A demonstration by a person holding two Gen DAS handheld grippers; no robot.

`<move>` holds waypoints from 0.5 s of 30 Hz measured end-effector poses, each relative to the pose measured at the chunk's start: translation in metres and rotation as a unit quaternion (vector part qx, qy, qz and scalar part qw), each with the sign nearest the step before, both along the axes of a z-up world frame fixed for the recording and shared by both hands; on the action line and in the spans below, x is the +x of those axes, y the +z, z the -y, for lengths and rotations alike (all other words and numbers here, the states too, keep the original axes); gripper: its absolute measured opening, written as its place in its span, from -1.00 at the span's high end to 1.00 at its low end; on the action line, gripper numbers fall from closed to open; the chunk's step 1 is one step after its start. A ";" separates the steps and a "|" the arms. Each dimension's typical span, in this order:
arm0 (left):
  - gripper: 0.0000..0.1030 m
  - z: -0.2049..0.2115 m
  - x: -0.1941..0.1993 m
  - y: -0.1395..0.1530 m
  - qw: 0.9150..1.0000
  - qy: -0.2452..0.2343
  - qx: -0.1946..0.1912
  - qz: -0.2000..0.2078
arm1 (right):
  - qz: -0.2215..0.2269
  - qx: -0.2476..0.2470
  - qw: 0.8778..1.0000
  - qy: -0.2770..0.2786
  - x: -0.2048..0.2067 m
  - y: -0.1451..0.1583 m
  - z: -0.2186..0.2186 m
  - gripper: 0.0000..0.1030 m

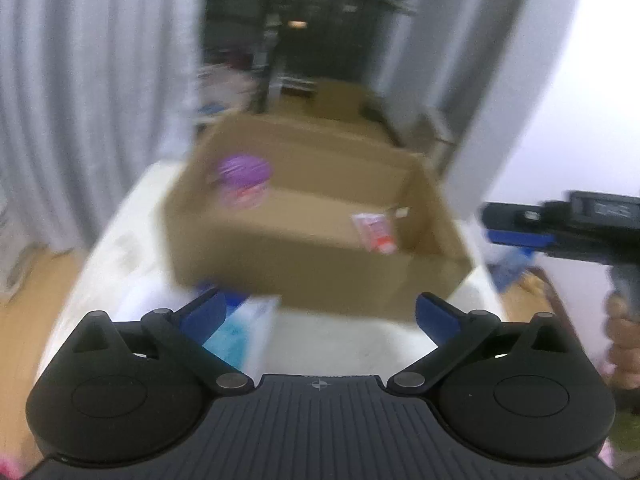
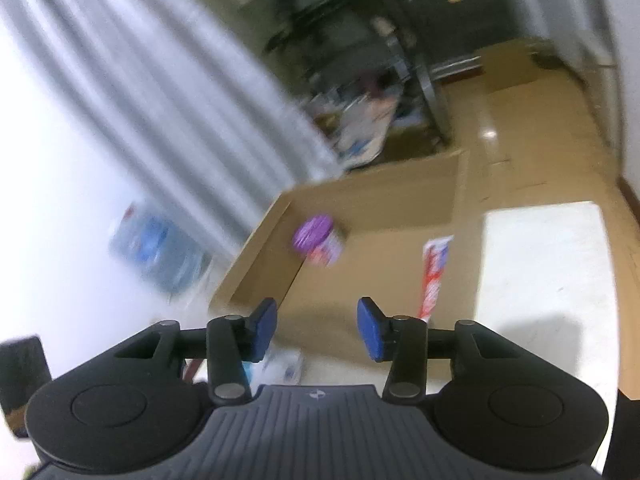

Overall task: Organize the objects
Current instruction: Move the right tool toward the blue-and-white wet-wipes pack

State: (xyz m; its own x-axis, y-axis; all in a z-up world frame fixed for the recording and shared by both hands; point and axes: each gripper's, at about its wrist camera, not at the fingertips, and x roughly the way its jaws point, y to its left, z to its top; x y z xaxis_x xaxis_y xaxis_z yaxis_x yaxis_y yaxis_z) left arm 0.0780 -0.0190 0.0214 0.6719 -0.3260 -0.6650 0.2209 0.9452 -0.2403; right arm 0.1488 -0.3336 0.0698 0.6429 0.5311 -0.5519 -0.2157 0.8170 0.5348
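Note:
An open cardboard box (image 1: 320, 276) (image 2: 256, 264) stands on a white table (image 1: 352, 340) (image 2: 544, 288). Inside it sit a purple-lidded tub (image 1: 244, 180) (image 2: 318, 240) at the left and a red-and-white tube (image 1: 374, 232) (image 2: 434, 272) at the right. My left gripper (image 1: 320, 314) hangs wide open in front of the box, with nothing between its blue pads. My right gripper (image 2: 316, 328) is part open over the box's near wall, also empty. In the left wrist view the right gripper (image 1: 496, 226) shows from the side at the right edge, held by a hand (image 1: 624, 344). Both views are blurred.
A white-and-teal carton (image 1: 244, 332) (image 2: 280, 368) lies on the table just before the box. A blue-patterned pack (image 2: 160, 252) lies left of the box. Grey curtains (image 1: 80, 100) hang behind, with a second cardboard box (image 1: 340, 100) and clutter on the wooden floor.

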 end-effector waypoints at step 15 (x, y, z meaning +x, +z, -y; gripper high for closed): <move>-0.99 -0.042 -0.067 -0.039 0.997 0.076 -0.009 -0.032 | 0.066 -0.195 0.975 0.086 -0.066 0.012 -0.092 -1.00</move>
